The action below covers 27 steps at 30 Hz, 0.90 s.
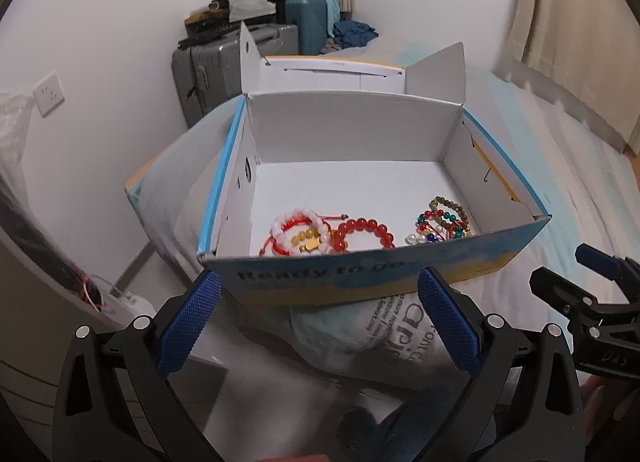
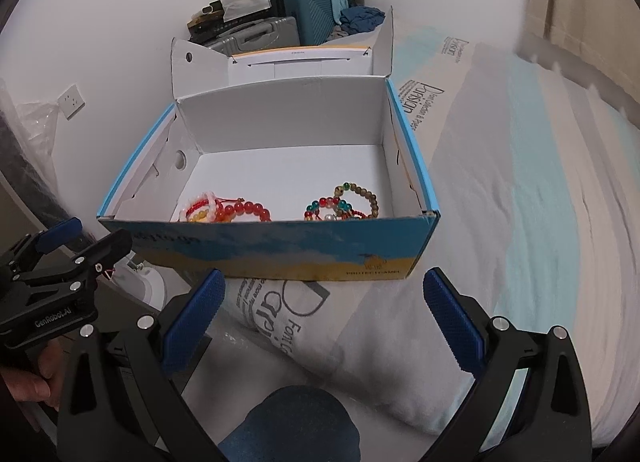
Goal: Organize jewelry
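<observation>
Looking mostly done: bracelets [image 1: 328,234] already sitting inside the box [image 1: 360,266], along its near wall. Left gripper [image 1: 320,318] and right gripper [image 2: 324,316] hovering just short of it, both wide, carrying nothing.

A home bedroom: a quilted bed [image 2: 520,202] spreads ahead and right of the fingers, while stacked suitcases [image 1: 224,62], a heap of clothes [image 1: 354,32], a curtain [image 1: 576,22] and a wall socket [image 1: 49,95] stand beyond them.
</observation>
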Motion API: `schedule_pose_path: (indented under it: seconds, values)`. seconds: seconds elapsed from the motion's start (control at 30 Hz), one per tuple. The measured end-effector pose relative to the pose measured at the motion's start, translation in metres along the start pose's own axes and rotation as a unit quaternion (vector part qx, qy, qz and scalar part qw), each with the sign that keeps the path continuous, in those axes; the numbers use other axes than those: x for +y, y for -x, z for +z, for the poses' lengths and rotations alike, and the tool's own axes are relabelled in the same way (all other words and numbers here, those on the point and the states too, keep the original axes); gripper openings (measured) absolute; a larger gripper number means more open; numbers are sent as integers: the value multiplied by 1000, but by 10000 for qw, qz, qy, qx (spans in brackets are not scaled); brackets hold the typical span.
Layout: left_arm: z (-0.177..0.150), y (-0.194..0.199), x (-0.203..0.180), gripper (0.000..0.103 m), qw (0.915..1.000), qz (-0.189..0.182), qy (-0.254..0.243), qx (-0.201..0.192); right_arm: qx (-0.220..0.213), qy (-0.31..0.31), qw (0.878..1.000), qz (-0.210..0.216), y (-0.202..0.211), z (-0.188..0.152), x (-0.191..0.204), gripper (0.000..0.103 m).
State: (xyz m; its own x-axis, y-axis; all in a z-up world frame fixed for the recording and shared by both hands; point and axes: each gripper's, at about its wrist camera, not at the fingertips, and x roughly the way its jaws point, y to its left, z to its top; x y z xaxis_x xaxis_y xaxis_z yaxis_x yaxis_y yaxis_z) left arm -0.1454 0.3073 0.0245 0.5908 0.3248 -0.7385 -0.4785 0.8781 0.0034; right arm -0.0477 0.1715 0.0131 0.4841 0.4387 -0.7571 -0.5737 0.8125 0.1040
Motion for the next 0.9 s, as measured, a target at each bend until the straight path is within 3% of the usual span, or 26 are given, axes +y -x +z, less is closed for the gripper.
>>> schedule_pose_path:
  seconds: [0.27, 0.9]
  values:
    - [-5, 1, -2, 97, 9998, 177, -24, -38, 1, -23, 10000, -2, 1, -3, 2, 95]
    - [-8, 0, -4, 97, 9999, 165, -37, -10, -5, -54, 10000, -20, 1, -8, -1, 95]
